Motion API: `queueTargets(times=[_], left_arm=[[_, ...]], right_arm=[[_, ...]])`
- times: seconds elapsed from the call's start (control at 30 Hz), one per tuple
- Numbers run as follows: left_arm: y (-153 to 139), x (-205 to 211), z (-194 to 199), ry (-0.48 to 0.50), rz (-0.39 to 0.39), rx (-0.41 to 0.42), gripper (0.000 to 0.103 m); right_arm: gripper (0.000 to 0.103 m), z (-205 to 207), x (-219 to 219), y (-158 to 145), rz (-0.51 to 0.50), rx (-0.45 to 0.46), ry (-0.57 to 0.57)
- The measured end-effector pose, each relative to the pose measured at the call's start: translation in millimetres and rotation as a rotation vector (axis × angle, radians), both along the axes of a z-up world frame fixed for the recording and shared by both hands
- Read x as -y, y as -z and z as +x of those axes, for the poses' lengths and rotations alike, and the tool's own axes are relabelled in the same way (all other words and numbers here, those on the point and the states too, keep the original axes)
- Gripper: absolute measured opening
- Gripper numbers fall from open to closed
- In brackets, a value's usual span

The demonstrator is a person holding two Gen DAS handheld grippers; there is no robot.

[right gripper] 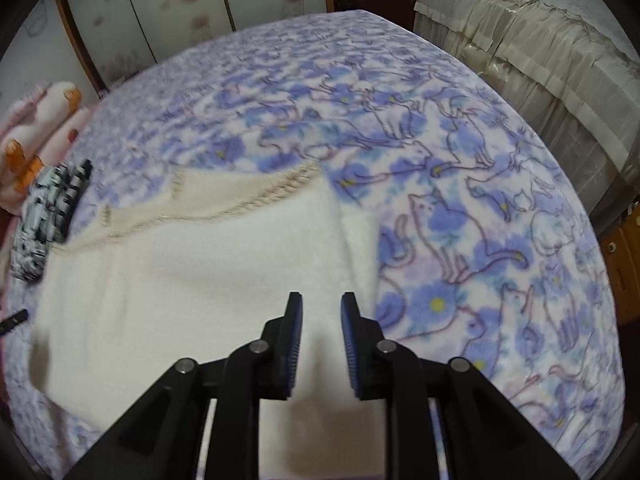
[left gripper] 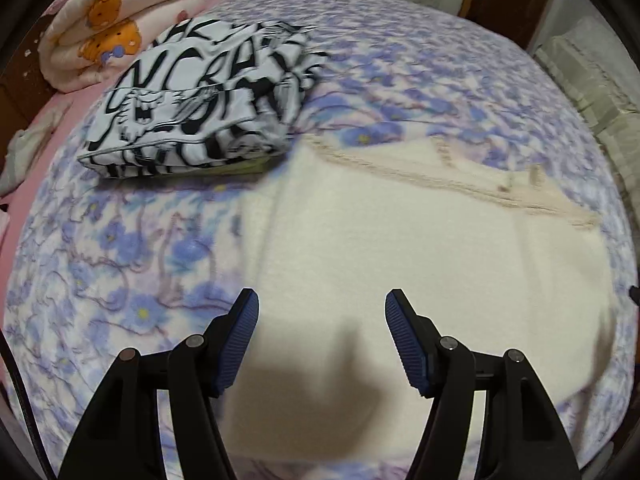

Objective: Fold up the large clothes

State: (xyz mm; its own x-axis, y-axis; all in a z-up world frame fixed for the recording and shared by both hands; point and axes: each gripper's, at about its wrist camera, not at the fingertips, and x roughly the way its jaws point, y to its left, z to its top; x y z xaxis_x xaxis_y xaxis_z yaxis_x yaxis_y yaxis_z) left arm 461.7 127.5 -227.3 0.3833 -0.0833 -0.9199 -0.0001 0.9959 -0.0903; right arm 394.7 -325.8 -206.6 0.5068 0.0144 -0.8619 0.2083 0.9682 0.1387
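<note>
A cream fleece garment (left gripper: 400, 248) with a knitted beige edge lies flat on the bed, folded into a rough rectangle. It also shows in the right wrist view (right gripper: 208, 256). My left gripper (left gripper: 322, 300) hovers above its near part, jaws wide open and empty. My right gripper (right gripper: 320, 300) hovers above the garment's right side, jaws partly open with a narrow gap, holding nothing. A folded black-and-white printed garment (left gripper: 200, 100) lies at the far left of the bed, and in the right wrist view (right gripper: 48, 216) at the left edge.
The bed carries a purple floral cat-print blanket (right gripper: 460, 208). A rolled quilt with orange bears (left gripper: 100, 28) lies at the far left. A beige covered piece of furniture (right gripper: 540, 64) stands right of the bed. Wardrobe doors (right gripper: 180, 8) stand behind.
</note>
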Motion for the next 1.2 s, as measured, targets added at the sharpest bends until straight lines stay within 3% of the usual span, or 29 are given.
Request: queueTargets(times=[0.23,0.3,0.4,0.43,0.5,0.57,0.73,1.03,1.2], left_arm=[[-4,65,-40,0.103,-0.140,-0.038,0.061],[-2,84,-52,0.144,-0.154,-0.045,0.050],[7,103,-71,0.204,-0.242,-0.080,0.038],[12,107,-77,0.209,-0.267,-0.092,0.035],[22,113,-86,0.203,-0.298,-0.126,0.021],[33,118,-94,0.201,-0.329,-0.170,0.013],[51,132,-110,0.217,-0.316,-0.224,0.009],[69,144,-104,0.193,-0.282,-0.238,0.005],[72,121,-91,0.054,-0.214,-0.222,0.005]], right_arm=[[0.024,-40,-83,5,0.160,0.091,-0.115],[0.024,-50,-107,10,0.220,0.096,-0.170],[0.024,-60,-139,21,0.276,0.076,-0.253],[0.024,-63,-147,25,0.295,0.076,-0.277],[0.023,-69,-160,31,0.319,0.075,-0.304],[0.017,-71,-169,38,0.337,0.060,-0.317],[0.001,-71,-182,50,0.272,0.039,-0.338],[0.000,-55,-180,73,0.307,0.001,-0.402],[0.000,-51,-177,82,0.257,-0.035,-0.404]])
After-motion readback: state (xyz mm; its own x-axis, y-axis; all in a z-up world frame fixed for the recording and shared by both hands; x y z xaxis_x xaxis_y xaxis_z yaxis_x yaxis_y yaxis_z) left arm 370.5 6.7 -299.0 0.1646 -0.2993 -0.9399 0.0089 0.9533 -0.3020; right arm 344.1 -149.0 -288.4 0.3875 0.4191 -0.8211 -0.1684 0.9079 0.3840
